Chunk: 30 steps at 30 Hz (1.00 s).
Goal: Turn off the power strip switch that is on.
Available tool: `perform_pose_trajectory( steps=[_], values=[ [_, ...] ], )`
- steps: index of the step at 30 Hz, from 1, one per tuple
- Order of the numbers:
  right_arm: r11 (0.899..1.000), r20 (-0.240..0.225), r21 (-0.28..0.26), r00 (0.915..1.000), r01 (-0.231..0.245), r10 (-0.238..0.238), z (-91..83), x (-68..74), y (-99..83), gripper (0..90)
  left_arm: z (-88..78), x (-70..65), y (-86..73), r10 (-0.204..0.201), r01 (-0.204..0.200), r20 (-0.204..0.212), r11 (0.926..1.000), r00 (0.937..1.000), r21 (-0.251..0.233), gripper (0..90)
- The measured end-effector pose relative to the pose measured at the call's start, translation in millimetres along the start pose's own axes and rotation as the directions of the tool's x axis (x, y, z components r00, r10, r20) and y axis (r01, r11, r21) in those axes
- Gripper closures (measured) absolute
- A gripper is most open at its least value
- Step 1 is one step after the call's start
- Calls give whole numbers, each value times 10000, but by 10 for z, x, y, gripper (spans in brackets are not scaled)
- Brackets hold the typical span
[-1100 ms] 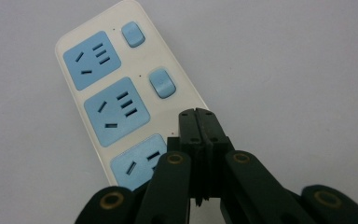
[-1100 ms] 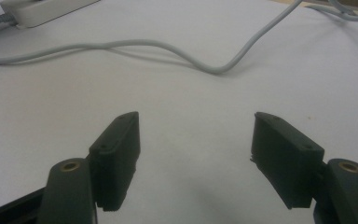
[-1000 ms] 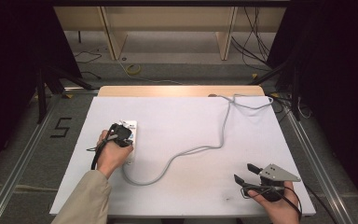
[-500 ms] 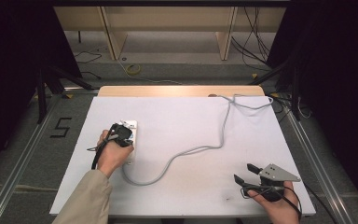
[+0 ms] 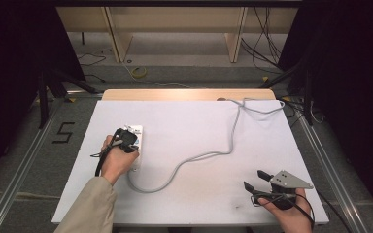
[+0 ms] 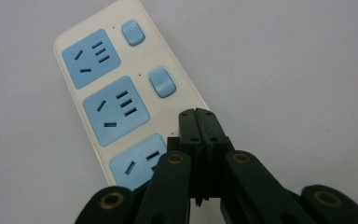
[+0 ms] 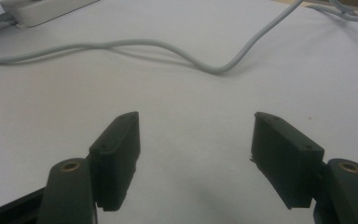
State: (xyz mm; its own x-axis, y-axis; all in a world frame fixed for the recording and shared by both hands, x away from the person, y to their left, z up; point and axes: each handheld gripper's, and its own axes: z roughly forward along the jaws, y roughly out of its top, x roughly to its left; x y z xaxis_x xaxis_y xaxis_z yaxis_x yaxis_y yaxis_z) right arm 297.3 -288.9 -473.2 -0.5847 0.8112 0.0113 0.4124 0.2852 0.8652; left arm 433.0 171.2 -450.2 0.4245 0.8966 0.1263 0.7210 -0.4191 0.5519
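I see the white power strip [image 5: 135, 145] lying flat on the desk [image 5: 199, 126], left half, approx 9 o'clock from desk centre. Its grey cable [image 5: 194, 158] leaves the near end, loops toward 6 o'clock, then snakes across to approx 1 o'clock and off the far edge.

Left hand-held gripper [image 5: 126, 138] sits right over the strip w/ my operator's left hand [image 5: 114, 160] behind it. In the left gripper view the jaws are pressed together, nothing between them; tips [image 6: 200, 122] hover over the strip's [image 6: 121, 98] edge, just beside the third blue socket [image 6: 137, 163]. Can't tell if they touch the casing. Two blue rocker switches [image 6: 161, 82] show at 12 o'clock of the tips, two more blue sockets [image 6: 116, 103] at approx 11.

Right hand-held gripper [image 5: 255, 180] is at approx 5 o'clock on the desk, near the front edge, held by the right hand [image 5: 291, 216]. Jaws spread wide apart, empty [image 7: 196, 154], over bare desk; cable [image 7: 168, 49] and strip end [image 7: 37, 11] well apart from it, at 12 and 11 o'clock.
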Motion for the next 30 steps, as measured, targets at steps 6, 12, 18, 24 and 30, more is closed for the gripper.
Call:
perform_pose_trajectory(
  steps=[6, 12, 18, 24, 30],
  values=[
    [10000, 9, 4, 10000, 5, -5, -1, 0, -1, 336, 0, -1, 1, 38, -38, -3, 10000, 10000, 0, 896],
    [10000, 10, 3, 10000, -1, 1, 0, 0, 0, 336, -1, 4, 2, 1, -1, 25, 10000, 10000, 4, 896],
    [10000, 5, 2, 10000, -1, 1, -1, -1, 1, 336, -2, 5, 2, 19, -19, 29, 10000, 10000, 0, 896],
    [10000, 2, 1, 10000, -5, 5, -1, -2, 1, 336, -2, 2, 2, 69, -69, 11, 10000, 10000, -9, 896],
    [10000, -1, -14, 10000, -6, 6, 0, -4, 1, 336, -36, 19, 7, -19, 21, 135, 9999, 9999, -118, 896]
  ],
)
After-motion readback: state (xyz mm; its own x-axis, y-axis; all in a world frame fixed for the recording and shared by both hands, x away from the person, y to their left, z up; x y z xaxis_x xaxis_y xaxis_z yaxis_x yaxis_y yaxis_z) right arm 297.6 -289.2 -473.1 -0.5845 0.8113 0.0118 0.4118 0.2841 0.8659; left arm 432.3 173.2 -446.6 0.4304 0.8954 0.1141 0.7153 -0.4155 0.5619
